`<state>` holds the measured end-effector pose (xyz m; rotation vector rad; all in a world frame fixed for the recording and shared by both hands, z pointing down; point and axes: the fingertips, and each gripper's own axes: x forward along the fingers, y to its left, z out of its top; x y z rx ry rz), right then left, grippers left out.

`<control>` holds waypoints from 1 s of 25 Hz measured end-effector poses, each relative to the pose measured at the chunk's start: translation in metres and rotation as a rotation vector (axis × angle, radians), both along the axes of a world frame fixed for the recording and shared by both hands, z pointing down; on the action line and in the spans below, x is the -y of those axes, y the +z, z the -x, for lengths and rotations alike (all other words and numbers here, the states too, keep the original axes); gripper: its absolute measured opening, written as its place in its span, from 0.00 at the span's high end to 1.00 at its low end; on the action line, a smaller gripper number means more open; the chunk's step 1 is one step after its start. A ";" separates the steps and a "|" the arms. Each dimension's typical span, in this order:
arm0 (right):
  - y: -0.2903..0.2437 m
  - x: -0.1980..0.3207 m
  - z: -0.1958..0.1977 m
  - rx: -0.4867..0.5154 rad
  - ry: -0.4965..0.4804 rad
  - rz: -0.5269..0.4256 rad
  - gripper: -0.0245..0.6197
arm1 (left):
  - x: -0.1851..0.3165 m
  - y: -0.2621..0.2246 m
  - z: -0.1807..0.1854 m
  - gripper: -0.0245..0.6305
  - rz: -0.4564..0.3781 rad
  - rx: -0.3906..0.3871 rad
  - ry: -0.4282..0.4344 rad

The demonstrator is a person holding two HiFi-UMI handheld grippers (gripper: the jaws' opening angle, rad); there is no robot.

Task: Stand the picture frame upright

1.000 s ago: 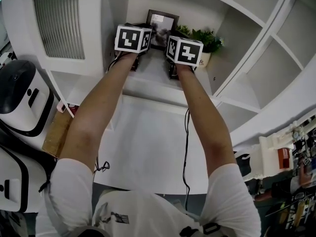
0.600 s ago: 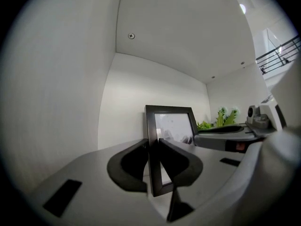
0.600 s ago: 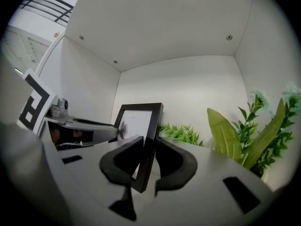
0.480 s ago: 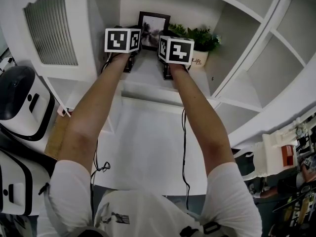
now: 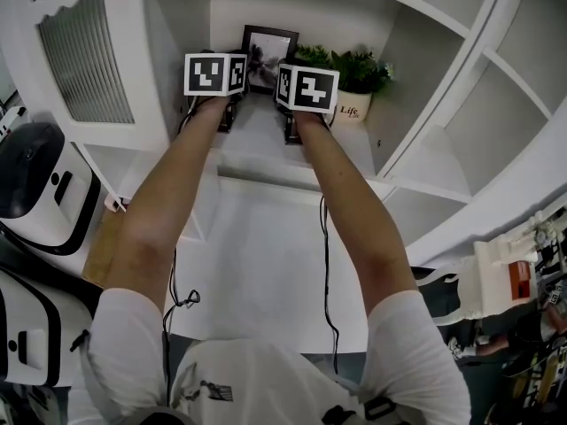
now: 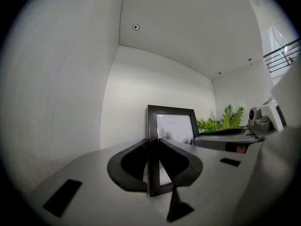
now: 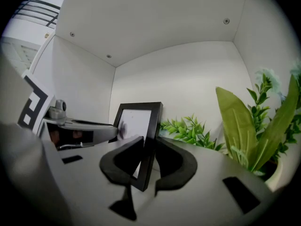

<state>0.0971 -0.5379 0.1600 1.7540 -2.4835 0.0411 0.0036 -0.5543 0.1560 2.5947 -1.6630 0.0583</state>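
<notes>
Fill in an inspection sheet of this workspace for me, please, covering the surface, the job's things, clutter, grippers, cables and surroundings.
Surface: white shelf inside an open cabinet compartment, bare in front of the frame.
Job's things: picture frame stands about upright near the back wall.
Clutter: potted plant to the frame's right, in the same compartment.
Grippers: left gripper has its jaws closed on the frame's left edge; right gripper has its jaws closed on the right edge.
Cables: black cable hangs below the right arm, second cable below the left arm.
Surroundings: louvred door at left; white-and-black device lower left.
</notes>
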 end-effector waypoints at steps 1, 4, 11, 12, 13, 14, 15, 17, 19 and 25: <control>0.000 0.001 0.000 0.008 -0.002 0.002 0.83 | 0.001 0.000 0.000 0.84 0.001 -0.004 0.000; 0.002 0.003 0.000 0.024 -0.005 0.013 0.83 | 0.000 -0.001 0.001 0.84 0.002 -0.011 -0.001; 0.004 0.009 -0.001 0.035 -0.014 0.024 0.83 | 0.007 0.006 0.002 0.84 0.024 -0.002 -0.010; 0.004 0.009 -0.001 0.036 -0.014 0.024 0.83 | 0.008 0.006 0.001 0.84 0.025 0.000 -0.011; 0.004 0.009 -0.001 0.037 -0.013 0.026 0.83 | 0.008 0.006 0.001 0.84 0.025 0.002 -0.011; 0.004 0.010 -0.001 0.038 -0.013 0.028 0.83 | 0.008 0.006 0.001 0.84 0.026 0.002 -0.012; 0.004 0.010 -0.001 0.038 -0.013 0.030 0.83 | 0.009 0.006 0.002 0.84 0.026 0.000 -0.013; 0.004 0.011 0.000 0.031 -0.014 0.030 0.83 | 0.009 0.005 0.002 0.84 0.026 -0.002 -0.019; 0.004 0.011 0.001 0.022 -0.014 0.028 0.83 | 0.008 0.004 0.003 0.84 0.025 0.000 -0.027; 0.004 0.013 0.002 0.027 -0.021 0.028 0.83 | 0.011 0.006 0.004 0.84 0.025 0.005 -0.044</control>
